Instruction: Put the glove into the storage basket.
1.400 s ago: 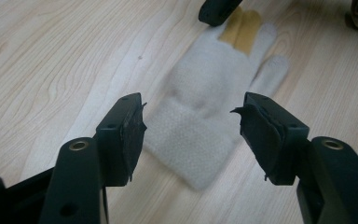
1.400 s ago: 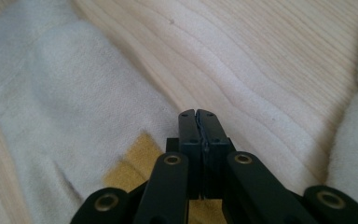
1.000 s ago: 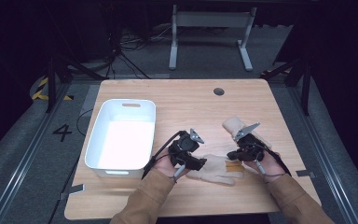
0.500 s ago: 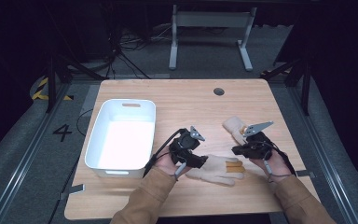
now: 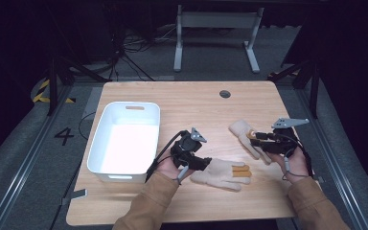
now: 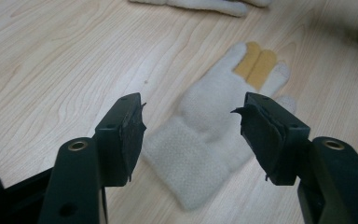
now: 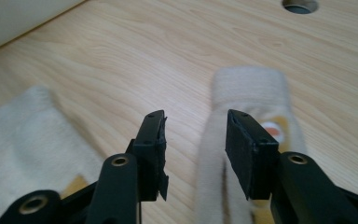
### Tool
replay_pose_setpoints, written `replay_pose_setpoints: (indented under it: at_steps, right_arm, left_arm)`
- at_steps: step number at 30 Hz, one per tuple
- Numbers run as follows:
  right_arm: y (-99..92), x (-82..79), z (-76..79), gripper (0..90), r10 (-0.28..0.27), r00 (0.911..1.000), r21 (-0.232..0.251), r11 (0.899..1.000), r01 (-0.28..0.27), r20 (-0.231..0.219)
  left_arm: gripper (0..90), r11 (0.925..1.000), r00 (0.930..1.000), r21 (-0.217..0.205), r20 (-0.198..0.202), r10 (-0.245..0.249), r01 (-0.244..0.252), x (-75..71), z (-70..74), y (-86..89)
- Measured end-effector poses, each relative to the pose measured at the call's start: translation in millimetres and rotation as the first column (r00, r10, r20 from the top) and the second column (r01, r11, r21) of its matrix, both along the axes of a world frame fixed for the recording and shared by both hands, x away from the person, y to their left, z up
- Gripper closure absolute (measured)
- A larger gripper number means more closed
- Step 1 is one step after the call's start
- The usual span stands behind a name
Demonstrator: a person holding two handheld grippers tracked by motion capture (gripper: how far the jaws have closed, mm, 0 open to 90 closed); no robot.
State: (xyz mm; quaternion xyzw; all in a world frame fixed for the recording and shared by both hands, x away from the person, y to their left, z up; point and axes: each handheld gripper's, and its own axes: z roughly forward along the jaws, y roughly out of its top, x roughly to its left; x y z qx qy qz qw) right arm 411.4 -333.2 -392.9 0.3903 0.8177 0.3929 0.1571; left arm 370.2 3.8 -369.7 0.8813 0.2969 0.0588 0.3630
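Note:
Two cream knit gloves lie on the wooden table (image 5: pixel 187 105). The near glove (image 5: pixel 223 173) (image 6: pixel 214 126) has two yellow fingers and lies flat. My left gripper (image 5: pixel 202 164) (image 6: pixel 189 121) hovers open just over its cuff, one jaw to each side, not pressing. The far glove (image 5: pixel 242 129) (image 7: pixel 251 91) lies toward the right edge, cuff pointing away. My right gripper (image 5: pixel 259 142) (image 7: pixel 193 135) is over its fingers; its jaws have just been opening and nothing is between them, with the glove showing past the right-hand jaw.
A white plastic bin (image 5: pixel 124 143) (image 7: pixel 18 14) stands at the left of the table. A round cable hole (image 5: pixel 225 94) (image 7: pixel 299 4) sits near the far edge. Bare wood lies between the bin and the gloves.
My right gripper has moved right and slightly up, away from the near glove to the far glove, and its jaws went from shut to open. The left gripper has stayed put.

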Motion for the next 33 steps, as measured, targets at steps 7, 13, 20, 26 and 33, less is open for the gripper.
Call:
replay_pose_setpoints:
  at_steps: [7, 13, 20, 26, 33]
  right_arm:
    - [-13.3, 12.9, -5.0, 50.5, -0.067, 0.9978, -0.03, 0.997, 0.067, -0.002]
    - [-16.6, 25.4, -16.5, 49.5, -0.11, 0.9936, -0.064, 0.992, 0.109, -0.024]
    - [-16.7, 41.6, -33.4, 45.5, -0.13, 0.9898, -0.085, 0.988, 0.125, -0.057]
    - [-11.8, 49.9, -43.8, 53.2, -0.117, 0.9904, -0.085, 0.99, 0.111, -0.073]
    - [-9.0, 53.7, -51.9, 53.6, -0.133, 0.988, -0.122, 0.985, 0.123, -0.077]
  left_arm:
    - [39.5, 0.9998, 0.9996, 0.0, -0.015, 0.022, -0.022, -1.5, -4.2, 7.0]
    - [39.5, 0.9993, 0.9991, 0.004, -0.018, 0.037, -0.037, -4.6, -6.0, 12.2]
    - [39.4, 0.9975, 0.9975, 0.016, -0.019, 0.069, -0.068, -8.7, -8.6, 20.4]
    - [39.2, 0.9946, 0.9941, 0.023, -0.037, 0.102, -0.101, -8.7, -10.9, 27.4]
    - [39.1, 0.9951, 0.9943, 0.028, -0.046, 0.096, -0.095, -8.1, -12.5, 26.8]
